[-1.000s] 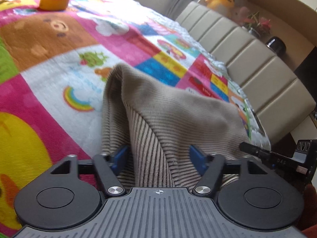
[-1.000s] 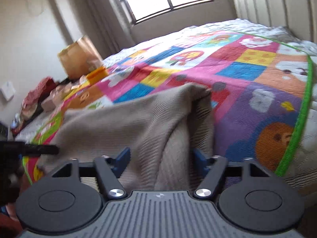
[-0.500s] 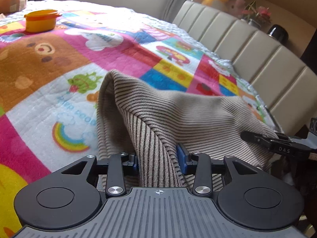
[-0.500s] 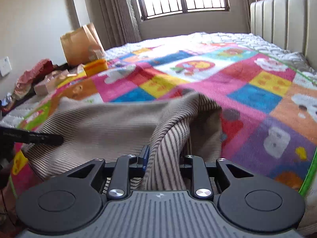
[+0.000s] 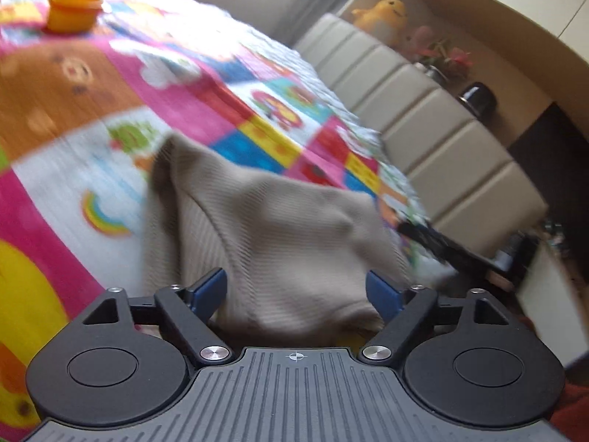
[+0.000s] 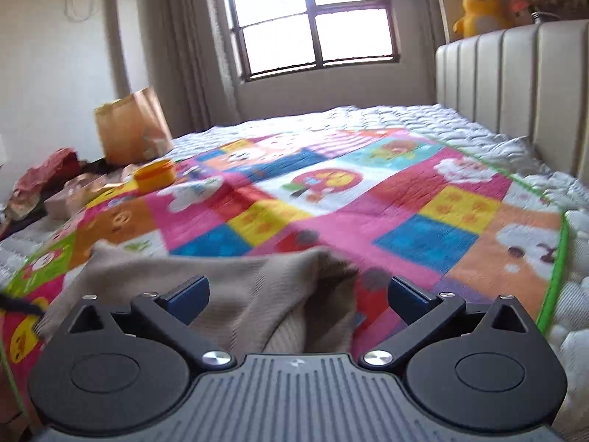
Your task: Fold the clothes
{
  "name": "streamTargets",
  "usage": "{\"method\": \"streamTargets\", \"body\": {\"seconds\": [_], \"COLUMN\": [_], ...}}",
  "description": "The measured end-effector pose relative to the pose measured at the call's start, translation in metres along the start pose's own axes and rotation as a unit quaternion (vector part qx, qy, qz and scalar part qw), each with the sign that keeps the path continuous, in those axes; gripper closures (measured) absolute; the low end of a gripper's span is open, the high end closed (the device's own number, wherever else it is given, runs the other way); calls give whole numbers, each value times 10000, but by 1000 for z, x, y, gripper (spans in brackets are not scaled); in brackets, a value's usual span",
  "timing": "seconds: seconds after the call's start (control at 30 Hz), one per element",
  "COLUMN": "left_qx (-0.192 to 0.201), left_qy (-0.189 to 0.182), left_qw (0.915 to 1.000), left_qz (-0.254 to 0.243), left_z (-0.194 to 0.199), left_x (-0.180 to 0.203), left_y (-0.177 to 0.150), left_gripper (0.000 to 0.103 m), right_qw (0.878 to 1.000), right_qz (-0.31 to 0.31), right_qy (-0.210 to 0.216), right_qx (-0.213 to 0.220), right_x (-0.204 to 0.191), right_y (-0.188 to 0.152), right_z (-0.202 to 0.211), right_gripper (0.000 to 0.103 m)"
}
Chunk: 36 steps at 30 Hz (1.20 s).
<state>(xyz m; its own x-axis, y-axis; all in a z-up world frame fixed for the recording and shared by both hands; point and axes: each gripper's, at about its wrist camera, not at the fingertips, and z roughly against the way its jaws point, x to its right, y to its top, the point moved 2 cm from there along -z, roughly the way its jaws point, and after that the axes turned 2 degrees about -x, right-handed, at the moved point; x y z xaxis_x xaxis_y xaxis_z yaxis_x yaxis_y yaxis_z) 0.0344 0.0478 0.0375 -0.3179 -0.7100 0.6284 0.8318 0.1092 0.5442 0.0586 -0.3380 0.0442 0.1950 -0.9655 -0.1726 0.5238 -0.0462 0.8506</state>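
Both jaws are opening: the left hand-held gripper and right hand-held gripper straddle the beige garment without pinching it. It lies bunched on the quilt, at the near edge, well short of the orange tub. This looks like a release after a fold; next, regrip an edge and flatten.

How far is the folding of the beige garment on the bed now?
Done: the beige ribbed garment lies doubled over on the colourful quilt, its fold at the far side. In hand: the left gripper and right gripper are opening, pads clear of the cloth. Left: the bunched near edge looks unsmoothed; probably another fold.
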Motion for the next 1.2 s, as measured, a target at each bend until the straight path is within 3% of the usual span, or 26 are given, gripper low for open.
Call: {"method": "streamTargets", "body": {"seconds": [0.13, 0.3, 0.57, 0.63, 0.77, 0.9, 1.07, 1.2], "left_qx": [-458, -406, -168, -92, 79, 176, 214, 272], "left_qy": [-309, -298, 390, 617, 1100, 1539, 1940, 2164], "left_qw": [9968, 9956, 9990, 9975, 9915, 9803, 9671, 9617], "left_qz": [576, 785, -139, -336, -689, -1226, -1633, -1659], "left_z": [-34, -59, -93, -103, -119, -128, -127, -113], "left_x": [-13, -24, -34, -36, -35, -30, -16, -13], "left_y": [-15, -7, 60, 79, 104, 108, 100, 90], "left_gripper": [13, 14, 25, 31, 30, 27, 17, 11], "right_qw": [9995, 9966, 9952, 9943, 9951, 9955, 9950, 9972], "right_qz": [-203, 189, -419, -492, -156, -21, -361, -607], "right_qy": [-189, -578, -578, -635, -497, -2, 169, 37], "right_qx": [-117, -551, -677, -697, -837, -948, -914, -424], "right_x": [12, 14, 28, 21, -15, -42, -33, -12], "right_y": [17, 13, -10, -15, -32, -49, -44, -24], "right_z": [-31, -75, -88, -83, -63, -46, -34, -11], "right_gripper": [0, 0, 0, 0, 0, 0, 0, 0]}}
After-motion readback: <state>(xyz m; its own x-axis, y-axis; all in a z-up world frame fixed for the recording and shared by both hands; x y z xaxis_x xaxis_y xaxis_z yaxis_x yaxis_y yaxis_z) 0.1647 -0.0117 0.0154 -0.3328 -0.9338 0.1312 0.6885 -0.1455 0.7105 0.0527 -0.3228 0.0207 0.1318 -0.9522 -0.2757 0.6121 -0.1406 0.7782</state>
